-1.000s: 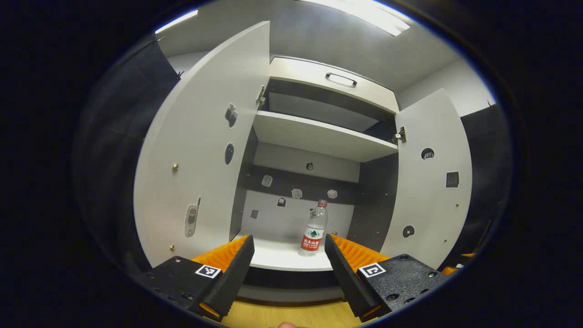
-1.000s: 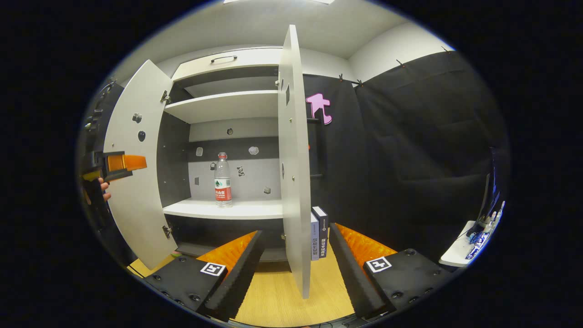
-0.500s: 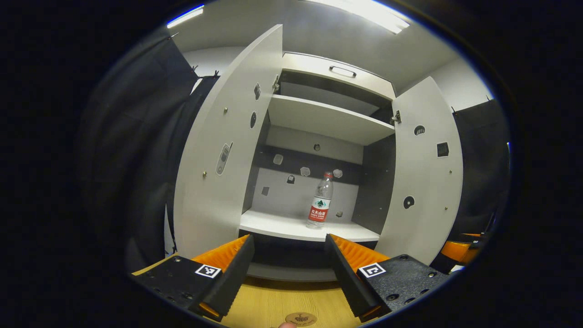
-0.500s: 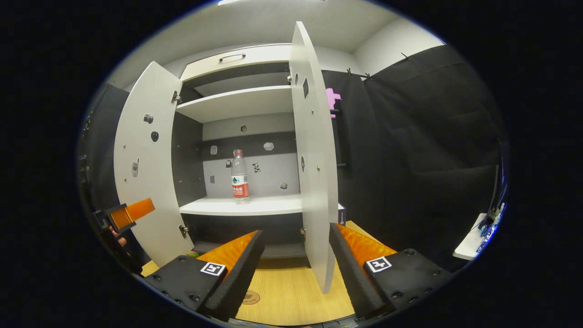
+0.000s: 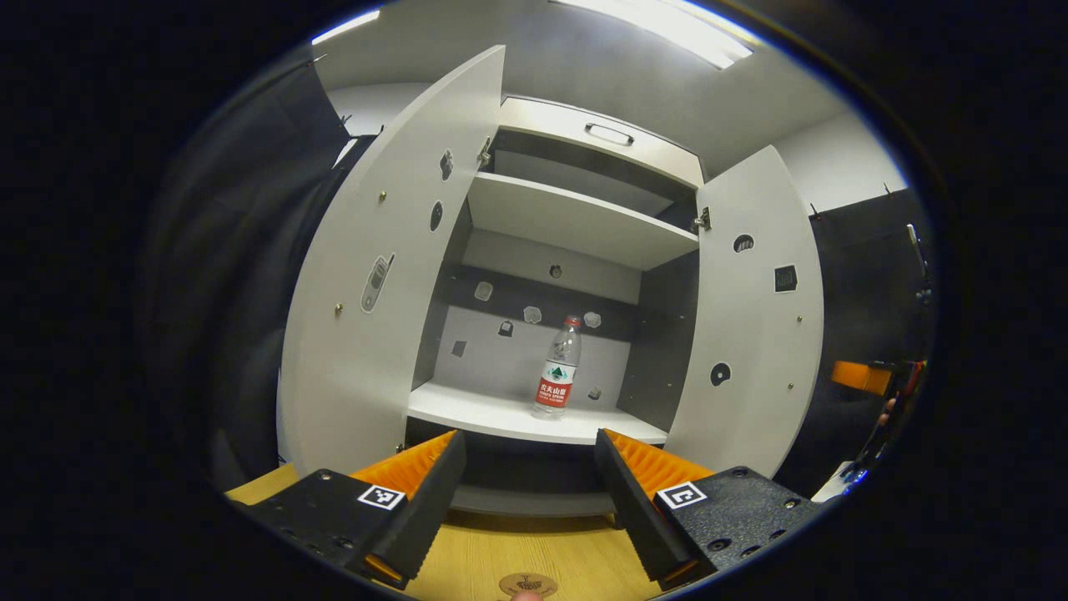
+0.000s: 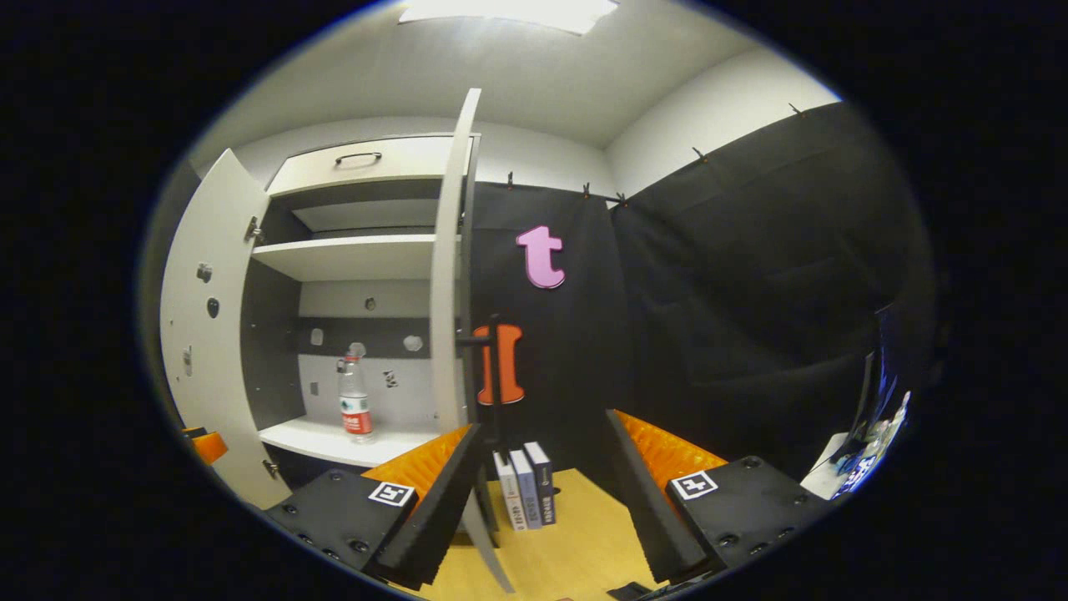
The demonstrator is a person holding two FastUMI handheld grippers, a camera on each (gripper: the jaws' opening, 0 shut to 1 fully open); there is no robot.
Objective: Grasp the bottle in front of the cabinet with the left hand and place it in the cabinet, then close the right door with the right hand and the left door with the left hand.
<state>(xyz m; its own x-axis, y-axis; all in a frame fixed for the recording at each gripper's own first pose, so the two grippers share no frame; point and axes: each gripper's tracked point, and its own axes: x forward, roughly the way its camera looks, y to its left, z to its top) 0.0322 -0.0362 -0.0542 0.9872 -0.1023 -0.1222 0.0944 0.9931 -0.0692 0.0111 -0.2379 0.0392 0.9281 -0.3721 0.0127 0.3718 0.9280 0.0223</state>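
Left gripper view: one bottle [image 5: 557, 369] upright in cabinet [image 5: 576, 224], two doors open; both claws wide, empty.

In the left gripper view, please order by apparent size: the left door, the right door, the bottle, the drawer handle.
1. left door
2. right door, though nearness may exaggerate the left one
3. bottle
4. drawer handle
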